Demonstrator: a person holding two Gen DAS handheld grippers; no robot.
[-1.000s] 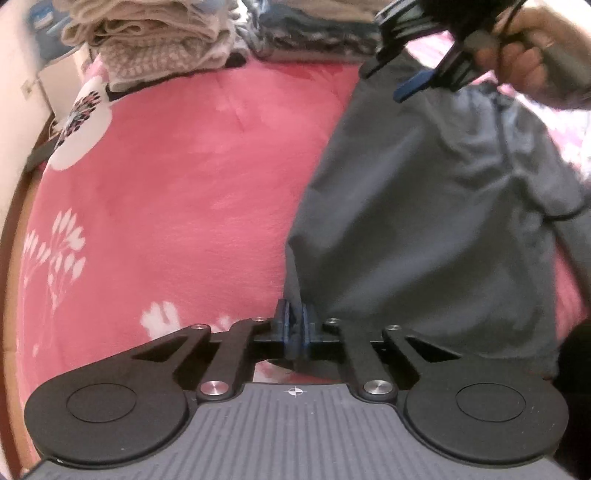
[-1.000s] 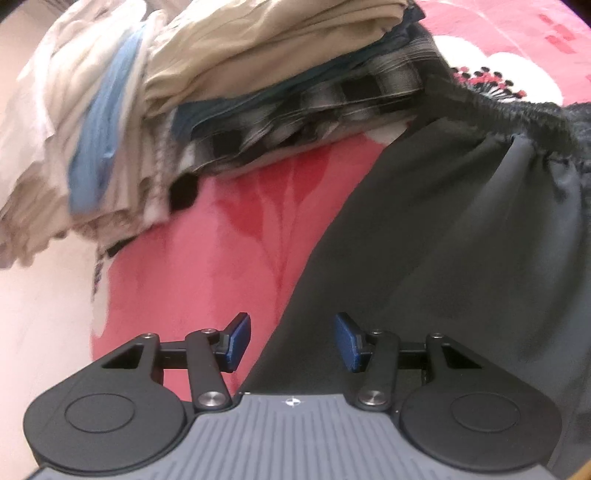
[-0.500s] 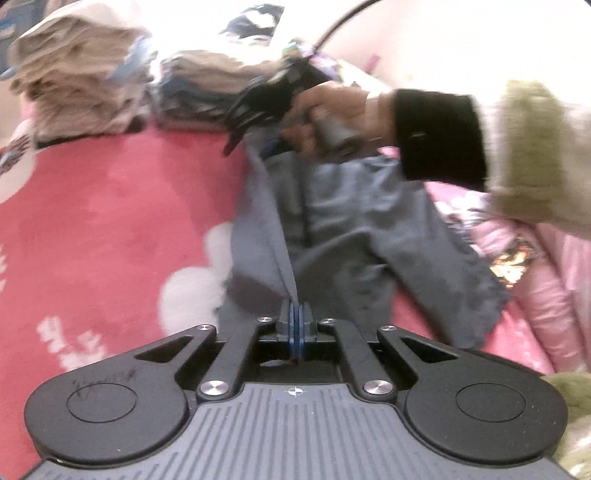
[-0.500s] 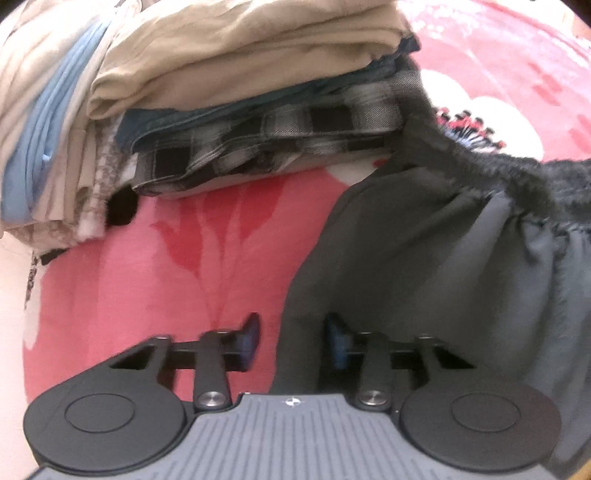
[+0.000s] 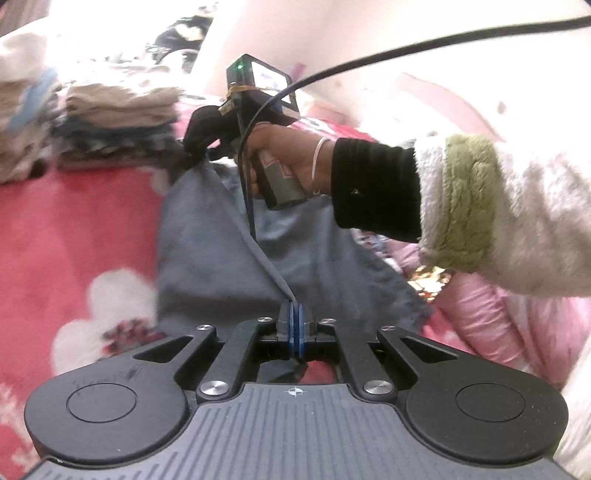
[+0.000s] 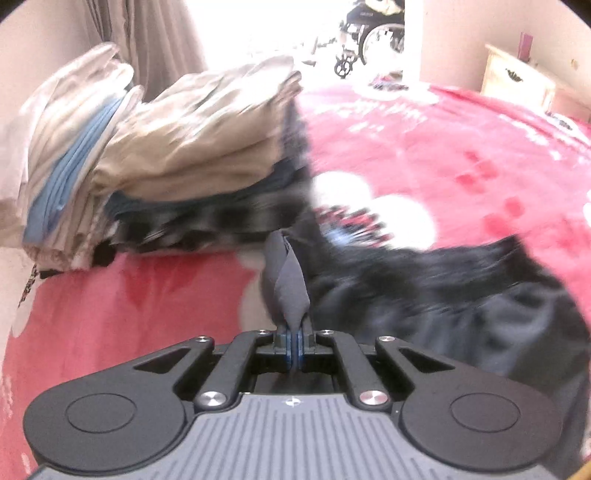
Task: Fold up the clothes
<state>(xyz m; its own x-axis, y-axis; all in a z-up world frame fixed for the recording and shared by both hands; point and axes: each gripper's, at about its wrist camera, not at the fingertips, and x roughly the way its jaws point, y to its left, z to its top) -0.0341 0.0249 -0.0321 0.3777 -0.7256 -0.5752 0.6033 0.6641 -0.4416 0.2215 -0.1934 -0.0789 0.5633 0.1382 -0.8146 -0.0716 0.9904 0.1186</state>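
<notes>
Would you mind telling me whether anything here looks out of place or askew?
Nothing looks damaged or spilled. The grey garment is bunched and unfolded, stretched between the left gripper and right gripper, both pinching its fabric. The folded stacks on the red blanket lean a little but hold together.

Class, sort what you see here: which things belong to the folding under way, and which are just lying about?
In the job:
grey garment
left gripper, shut on it
right gripper, shut on it

Lying about:
folded clothes stack
pink floral blanket
wheelchair
</notes>
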